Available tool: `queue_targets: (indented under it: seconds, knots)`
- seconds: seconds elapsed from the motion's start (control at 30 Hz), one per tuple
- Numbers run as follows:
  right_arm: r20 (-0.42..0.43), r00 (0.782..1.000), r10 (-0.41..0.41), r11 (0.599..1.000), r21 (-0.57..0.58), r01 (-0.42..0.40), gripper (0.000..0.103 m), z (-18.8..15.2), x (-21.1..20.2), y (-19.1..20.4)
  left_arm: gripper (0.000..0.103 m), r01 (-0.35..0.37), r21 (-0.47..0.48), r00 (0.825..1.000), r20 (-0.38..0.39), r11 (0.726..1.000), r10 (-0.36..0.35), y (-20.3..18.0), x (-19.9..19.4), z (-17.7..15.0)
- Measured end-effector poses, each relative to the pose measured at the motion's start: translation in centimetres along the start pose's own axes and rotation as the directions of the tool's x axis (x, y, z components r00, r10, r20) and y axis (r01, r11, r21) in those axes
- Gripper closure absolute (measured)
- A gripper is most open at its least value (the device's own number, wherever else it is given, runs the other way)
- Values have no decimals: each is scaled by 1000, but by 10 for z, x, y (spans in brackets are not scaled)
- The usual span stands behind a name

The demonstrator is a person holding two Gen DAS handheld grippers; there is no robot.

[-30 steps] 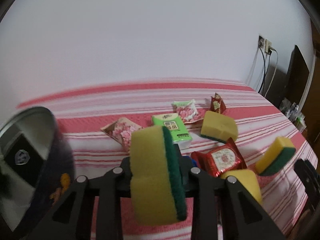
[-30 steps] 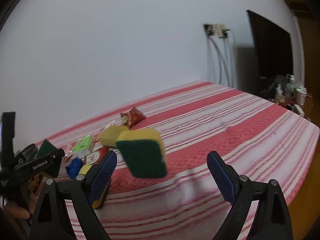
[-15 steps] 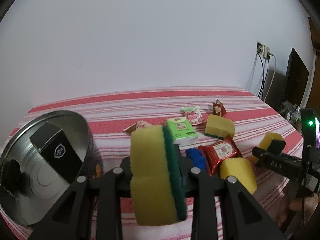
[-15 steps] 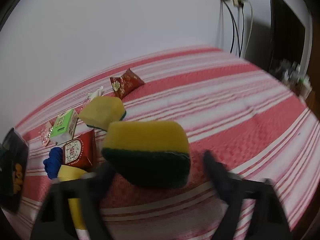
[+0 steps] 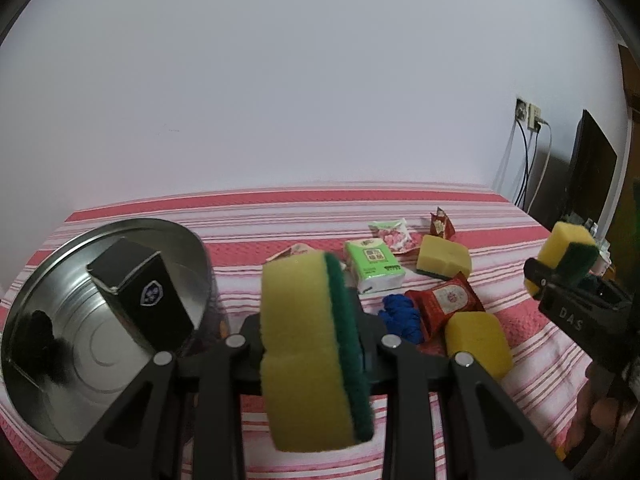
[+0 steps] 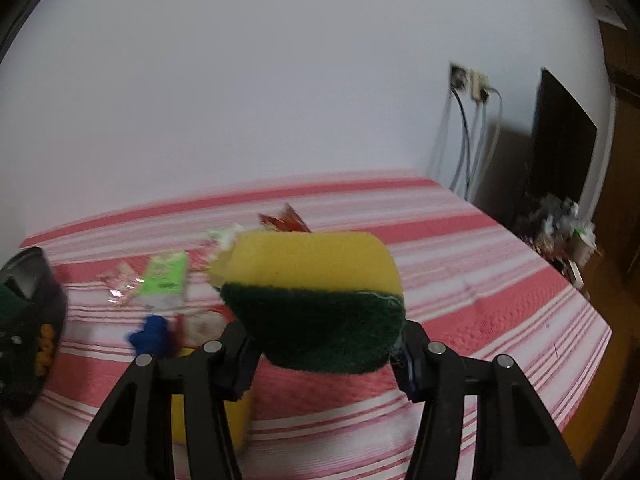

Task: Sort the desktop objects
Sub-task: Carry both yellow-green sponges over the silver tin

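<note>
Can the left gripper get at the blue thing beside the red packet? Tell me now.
Probably not yet: the left gripper is shut on a sponge, so nothing else fits, though the blue thing lies uncovered just ahead.

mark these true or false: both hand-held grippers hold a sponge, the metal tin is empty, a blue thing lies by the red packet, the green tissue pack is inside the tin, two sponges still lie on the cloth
1. Both hand-held grippers hold a sponge. True: the left hand-held gripper clamps one sponge, the right hand-held gripper another sponge.
2. The metal tin is empty. False: a black box leans inside it.
3. A blue thing lies by the red packet. True.
4. The green tissue pack is inside the tin. False: it lies on the striped cloth.
5. Two sponges lie on the cloth. True: a far sponge and a near sponge.
</note>
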State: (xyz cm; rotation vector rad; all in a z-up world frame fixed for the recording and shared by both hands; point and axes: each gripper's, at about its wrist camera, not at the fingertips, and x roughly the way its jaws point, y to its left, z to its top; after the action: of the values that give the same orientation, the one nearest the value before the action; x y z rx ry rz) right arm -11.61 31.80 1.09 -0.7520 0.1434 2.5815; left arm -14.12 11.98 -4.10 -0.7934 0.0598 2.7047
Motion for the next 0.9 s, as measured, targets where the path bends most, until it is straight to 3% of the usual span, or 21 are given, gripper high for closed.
queue_targets:
  seconds: [0.47,0.9]
  knots:
    - [25,987,156,985,-74,-154,45,3,-26,67,74,-55,-57,998,27,997,57,38,-19,-5]
    - [42,978,206,972,-124,-200,45,5,-42,99,74,-80,-105,995,52,991,86,66,-34,-8]
